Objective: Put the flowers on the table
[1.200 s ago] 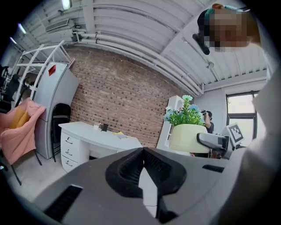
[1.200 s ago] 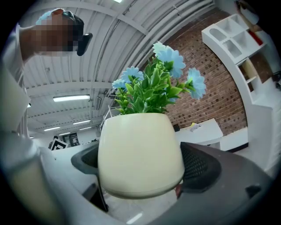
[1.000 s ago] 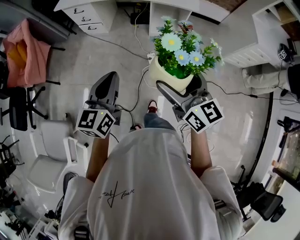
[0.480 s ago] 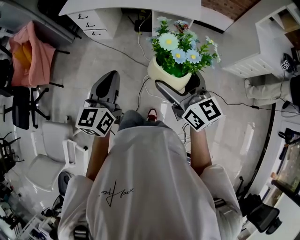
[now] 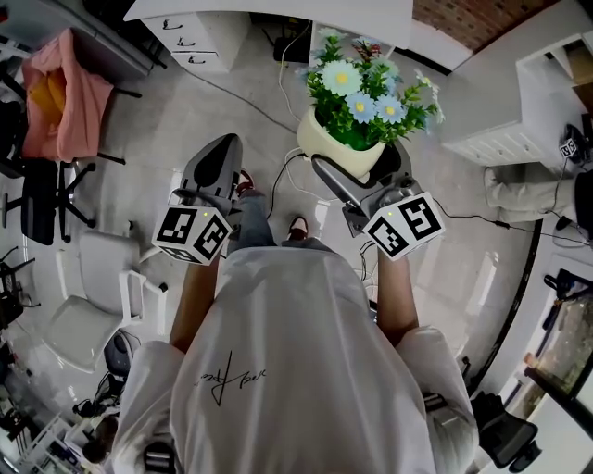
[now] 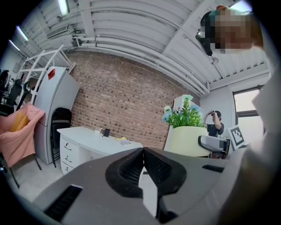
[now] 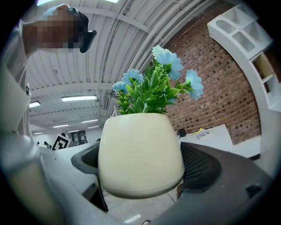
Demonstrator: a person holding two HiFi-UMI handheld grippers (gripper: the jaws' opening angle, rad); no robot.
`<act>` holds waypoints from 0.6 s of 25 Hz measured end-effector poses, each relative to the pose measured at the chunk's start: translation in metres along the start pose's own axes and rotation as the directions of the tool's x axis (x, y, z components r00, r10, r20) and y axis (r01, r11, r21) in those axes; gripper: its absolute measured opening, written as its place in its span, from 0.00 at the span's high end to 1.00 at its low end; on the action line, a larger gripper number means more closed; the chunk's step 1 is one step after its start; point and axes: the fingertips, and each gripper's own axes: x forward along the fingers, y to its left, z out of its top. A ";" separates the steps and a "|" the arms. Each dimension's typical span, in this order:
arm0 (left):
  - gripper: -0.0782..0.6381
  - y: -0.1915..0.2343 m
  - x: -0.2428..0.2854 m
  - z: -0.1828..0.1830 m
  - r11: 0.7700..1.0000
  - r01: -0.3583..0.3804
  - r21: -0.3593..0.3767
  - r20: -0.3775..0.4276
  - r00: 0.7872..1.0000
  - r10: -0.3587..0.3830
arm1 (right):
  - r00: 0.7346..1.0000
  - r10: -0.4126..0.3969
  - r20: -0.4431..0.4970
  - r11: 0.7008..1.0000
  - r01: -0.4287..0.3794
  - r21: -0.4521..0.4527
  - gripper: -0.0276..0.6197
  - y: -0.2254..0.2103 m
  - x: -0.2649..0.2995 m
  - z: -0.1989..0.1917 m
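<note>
The left gripper [image 5: 219,150] has its jaws pressed together with nothing between them; only its own view shows this clearly. The right gripper [image 5: 357,165] pinches the pot [image 5: 335,148] of flowers [image 5: 363,91] on both sides. The head view shows the pot in the air over the floor [image 5: 185,102], near the table [image 5: 278,9].

No legible text anywhere

The cubes on the left gripper [image 5: 222,146] and right gripper [image 5: 363,168] carry only black-and-white square patterns, with no letters or digits. The back of the person's white shirt [image 5: 296,333] bears a small dark handwritten-style mark [image 5: 227,378] that cannot be read. In the left gripper view, a red tag [image 6: 51,73] on a white cabinet [image 6: 61,103] is too small to read.
</note>
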 end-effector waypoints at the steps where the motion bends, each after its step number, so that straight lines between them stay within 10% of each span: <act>1: 0.88 0.001 0.001 -0.001 1.000 0.000 -0.003 0.003 1.000 0.000 | 1.000 0.000 -0.001 1.000 0.000 -0.003 0.17 0.000 0.000 0.000; 15: 0.88 0.003 0.009 -0.002 1.000 -0.016 -0.013 0.035 0.999 0.016 | 0.999 0.034 0.003 0.999 -0.034 -0.009 0.17 -0.007 0.007 -0.002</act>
